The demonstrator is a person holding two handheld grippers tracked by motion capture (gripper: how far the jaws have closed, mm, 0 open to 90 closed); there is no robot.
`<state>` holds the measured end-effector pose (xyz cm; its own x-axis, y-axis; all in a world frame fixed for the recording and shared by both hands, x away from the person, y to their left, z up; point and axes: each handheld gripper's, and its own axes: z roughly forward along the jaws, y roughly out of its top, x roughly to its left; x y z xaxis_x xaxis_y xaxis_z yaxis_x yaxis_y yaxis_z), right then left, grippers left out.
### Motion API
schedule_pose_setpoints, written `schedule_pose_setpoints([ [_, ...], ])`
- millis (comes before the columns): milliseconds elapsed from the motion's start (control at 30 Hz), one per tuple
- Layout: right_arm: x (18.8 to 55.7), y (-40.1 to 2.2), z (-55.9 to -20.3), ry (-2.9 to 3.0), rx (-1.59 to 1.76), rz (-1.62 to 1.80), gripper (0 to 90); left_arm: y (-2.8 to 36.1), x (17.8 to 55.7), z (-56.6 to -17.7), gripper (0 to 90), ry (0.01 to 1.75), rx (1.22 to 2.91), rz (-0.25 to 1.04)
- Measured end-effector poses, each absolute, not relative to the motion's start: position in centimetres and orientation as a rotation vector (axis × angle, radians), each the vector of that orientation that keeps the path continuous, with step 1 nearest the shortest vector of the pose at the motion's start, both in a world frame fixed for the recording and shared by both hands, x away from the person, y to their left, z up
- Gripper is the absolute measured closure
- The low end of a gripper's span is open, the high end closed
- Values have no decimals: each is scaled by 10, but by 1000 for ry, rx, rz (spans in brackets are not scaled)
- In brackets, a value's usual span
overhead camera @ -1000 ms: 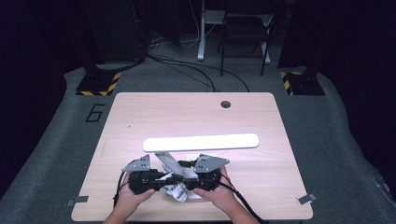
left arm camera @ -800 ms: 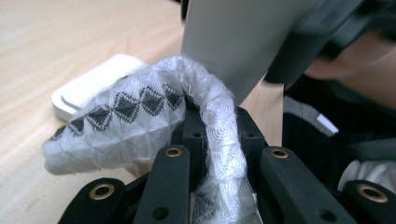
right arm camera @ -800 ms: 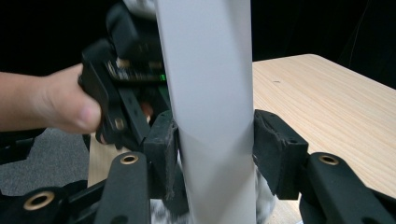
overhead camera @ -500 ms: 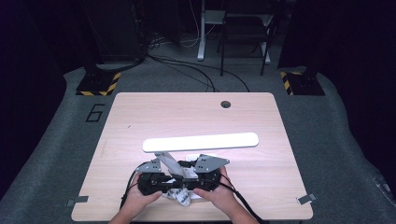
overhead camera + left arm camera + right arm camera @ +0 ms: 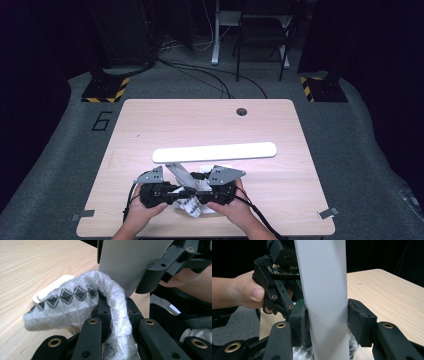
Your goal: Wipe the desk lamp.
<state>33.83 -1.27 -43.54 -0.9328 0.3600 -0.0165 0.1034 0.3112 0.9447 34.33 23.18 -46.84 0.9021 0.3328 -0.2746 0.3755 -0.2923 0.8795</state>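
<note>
Scene: a person at a wooden counter (image 5: 150,130), forearms coming in from the near edge, one pair of tongs in each hand.
Lamp: a white desk lamp; its long flat head (image 5: 215,151) lies crosswise above the middle of the counter, and its grey-white arm (image 5: 176,172) slants down from the head toward the hands.
Lamp base: a white flat base (image 5: 51,287) rests on the counter, near the front edge, partly hidden behind the cloth.
Cloth: a white woven cloth (image 5: 80,297) with a row of black diamond shapes, bunched and draped; in the high view it lies on the counter between the two hands (image 5: 190,205), just below the lamp arm.
Left tongs: (image 5: 172,192) clenched on the cloth; in the left gripper view a twisted strip of the cloth runs up between the black jaws and arches over toward the lamp arm (image 5: 130,262).
Right tongs: (image 5: 327,322) gripping the lamp arm (image 5: 324,290); the foam pads (image 5: 359,320) press on both sides of the flat arm, which stands upright between them.
Hands: the left hand (image 5: 244,292) wraps the body of the left tongs, just behind the lamp arm in the right gripper view; the right hand (image 5: 235,207) holds the right tongs close beside it.
Spacing: the two tongs meet nose to nose, almost touching, at the foot of the lamp arm.
</note>
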Motion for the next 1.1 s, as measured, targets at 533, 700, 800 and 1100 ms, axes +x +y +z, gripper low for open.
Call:
schedule_pose_setpoints([
  [533, 339, -10, -434, 2349, 431, 1656, 520, 219, 350, -489, 789, 558, 1954, -65],
  [700, 339, -10, -434, 2347, 420, 1646, 520, 222, 349, -488, 789, 564, 1961, -67],
  [800, 339, -11, -435, 2341, 417, 1659, 517, 222, 348, -490, 789, 564, 1982, -62],
  [1100, 337, -22, -446, 2359, 446, 1633, 468, 229, 352, -494, 789, 614, 1985, -52],
])
